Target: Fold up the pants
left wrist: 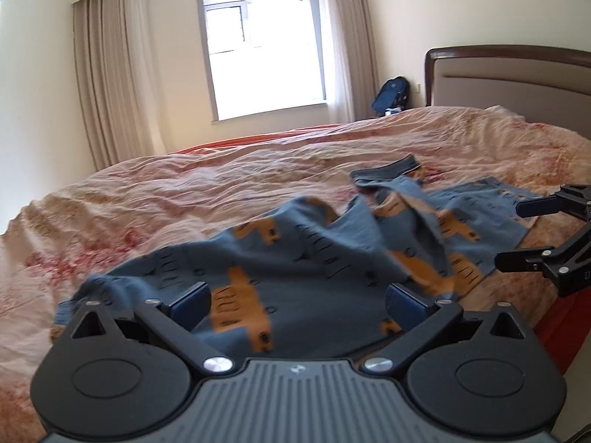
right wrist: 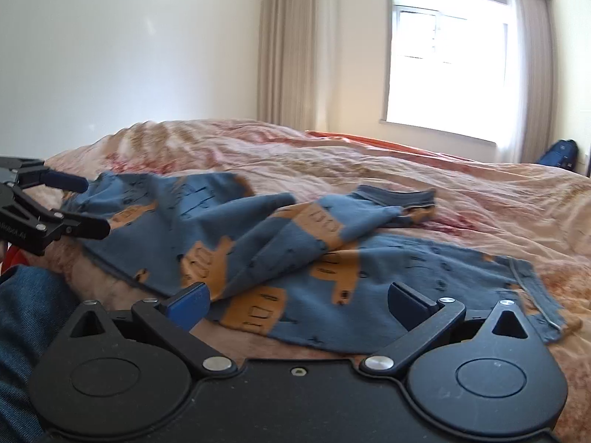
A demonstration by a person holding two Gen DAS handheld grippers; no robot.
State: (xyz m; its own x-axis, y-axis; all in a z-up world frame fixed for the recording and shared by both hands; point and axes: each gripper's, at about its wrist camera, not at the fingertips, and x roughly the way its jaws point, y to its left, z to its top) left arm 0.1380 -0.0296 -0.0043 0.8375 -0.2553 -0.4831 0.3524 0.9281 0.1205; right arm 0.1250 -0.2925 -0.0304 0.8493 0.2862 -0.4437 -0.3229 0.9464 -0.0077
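Blue pants [left wrist: 325, 254] with orange animal print lie rumpled on the bed, a raised fold in the middle and the dark waistband [left wrist: 388, 171] at the far side. My left gripper [left wrist: 297, 301] is open, its blue-padded fingers spread just above the near part of the cloth. My right gripper [left wrist: 511, 234] shows at the right edge, open, beside the pants' right end. In the right wrist view the pants [right wrist: 280, 243] spread across the quilt, my right gripper [right wrist: 301, 301] hangs open over their near edge, and the left gripper [right wrist: 92, 206] is open at their left end.
The bed has a wrinkled peach floral quilt [left wrist: 184, 192] over an orange sheet [left wrist: 554, 317]. A headboard [left wrist: 509, 77] stands at the right. A blue backpack [left wrist: 391, 94] leans by the wall under the window [left wrist: 262, 48]. A denim sleeve [right wrist: 26, 317] is at the lower left.
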